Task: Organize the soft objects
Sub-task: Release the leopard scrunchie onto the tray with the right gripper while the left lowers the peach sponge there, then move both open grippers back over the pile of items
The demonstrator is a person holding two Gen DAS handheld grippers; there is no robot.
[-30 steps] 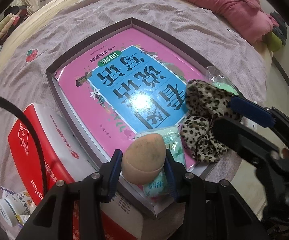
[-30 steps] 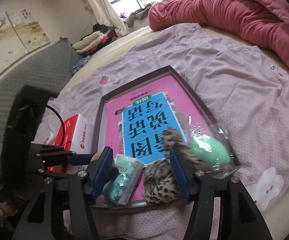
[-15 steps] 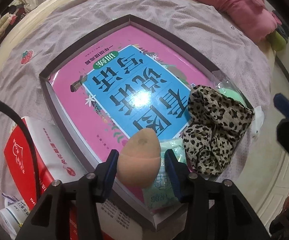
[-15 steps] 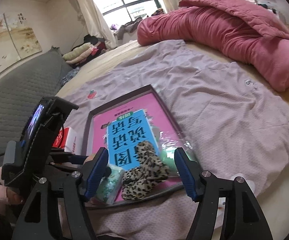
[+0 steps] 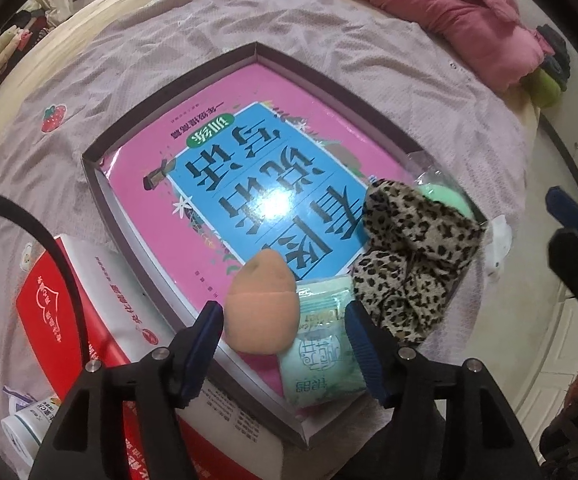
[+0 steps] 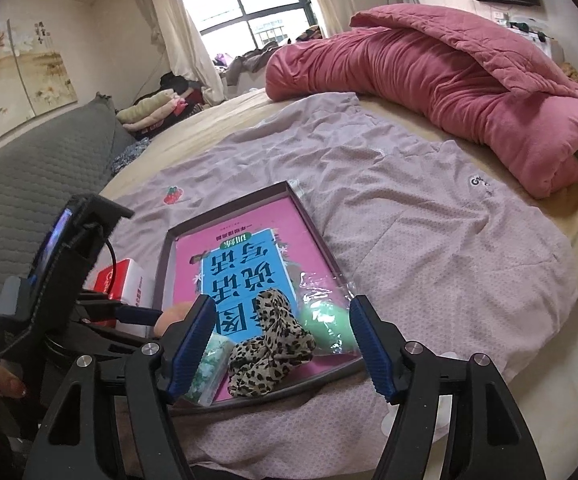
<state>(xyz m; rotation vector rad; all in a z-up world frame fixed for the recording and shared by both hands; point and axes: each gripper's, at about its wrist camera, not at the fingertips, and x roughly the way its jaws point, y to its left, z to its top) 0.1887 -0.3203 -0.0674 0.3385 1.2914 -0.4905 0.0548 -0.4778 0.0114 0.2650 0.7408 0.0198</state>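
Bedding first: the pink quilt [image 6: 449, 92] lies bunched at the far side of the bed, its right end cut off by the picture edge, and the lilac sheet [image 6: 429, 248] spreads under the tray [image 5: 101, 184] with the pink book [image 5: 225, 184] in it. A second ago the left gripper [image 5: 285, 332] clamped the peach sponge [image 5: 263, 308]; now its fingers [image 5: 205, 340] are opening, both clear of the sponge, which sits at the tray's near edge on the book, just beside the green packet [image 5: 321, 356]. The right gripper [image 6: 281, 344] has pulled back and upward from the leopard scrunchie [image 6: 269, 348], fingers spread and holding nothing, where before they straddled it closely. The scrunchie rests on the book's corner, half covering the green sponge [image 5: 447, 198] in its clear bag. The red box [image 5: 73, 320] beside the tray is partly hidden by the left gripper's frame, and a white bottle [image 5: 25, 428] at the bottom left is cut off; its label is too small to read.
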